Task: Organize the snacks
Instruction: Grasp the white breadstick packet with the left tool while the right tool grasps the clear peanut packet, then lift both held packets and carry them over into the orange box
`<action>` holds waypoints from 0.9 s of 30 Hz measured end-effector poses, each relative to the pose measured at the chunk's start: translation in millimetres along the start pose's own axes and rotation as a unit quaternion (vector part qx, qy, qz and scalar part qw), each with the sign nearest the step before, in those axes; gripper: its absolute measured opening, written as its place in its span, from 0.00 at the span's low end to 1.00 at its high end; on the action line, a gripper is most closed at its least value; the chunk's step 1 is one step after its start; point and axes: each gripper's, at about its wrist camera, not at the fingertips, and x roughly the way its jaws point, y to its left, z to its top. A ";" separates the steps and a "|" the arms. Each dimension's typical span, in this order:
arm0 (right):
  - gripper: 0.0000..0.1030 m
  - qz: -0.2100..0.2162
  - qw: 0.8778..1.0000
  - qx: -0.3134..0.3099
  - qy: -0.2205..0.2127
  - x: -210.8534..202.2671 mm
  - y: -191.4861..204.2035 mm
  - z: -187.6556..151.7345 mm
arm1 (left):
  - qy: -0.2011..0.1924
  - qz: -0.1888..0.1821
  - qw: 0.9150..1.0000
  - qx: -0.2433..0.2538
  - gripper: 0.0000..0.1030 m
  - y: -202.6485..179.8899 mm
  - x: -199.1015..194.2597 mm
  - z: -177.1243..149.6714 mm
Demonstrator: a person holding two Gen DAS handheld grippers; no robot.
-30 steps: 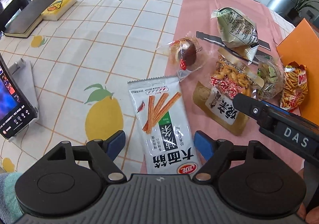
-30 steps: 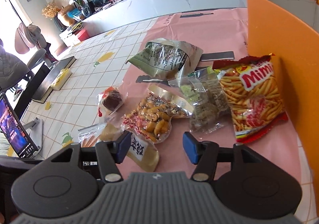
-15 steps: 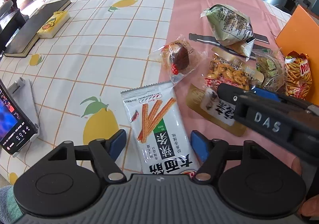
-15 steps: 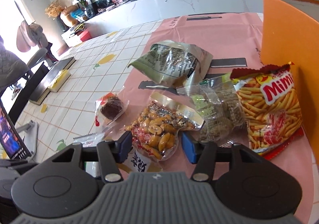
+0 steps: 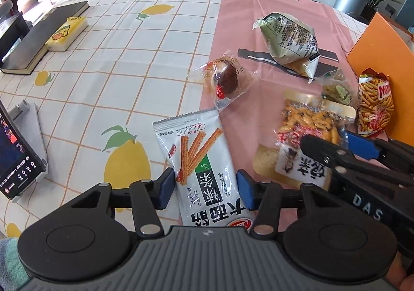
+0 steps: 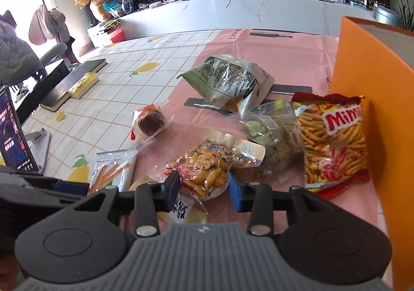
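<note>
My left gripper is open, its fingers on either side of a white spicy-stick packet lying flat on the table. My right gripper is open around the near end of a clear bag of fried beans, also seen in the left wrist view. Beyond lie a wrapped dark pastry, a green foil bag, a clear green-label pack and a red Mimi chips bag. An orange box stands at the right.
A black book with a yellow box lies at the far left. A phone on a stand stands at the near left. The right gripper's arm crosses the left view's lower right.
Both grippers moved forward and lower. The left fingers now straddle the white packet, and the right fingers have closed in around the bean bag's end.
</note>
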 end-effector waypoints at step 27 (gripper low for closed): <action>0.35 -0.045 0.994 0.076 0.066 -70.2 -61.3 -59.2 | -0.015 -0.110 0.993 0.033 0.57 -46.6 -45.4 -12.6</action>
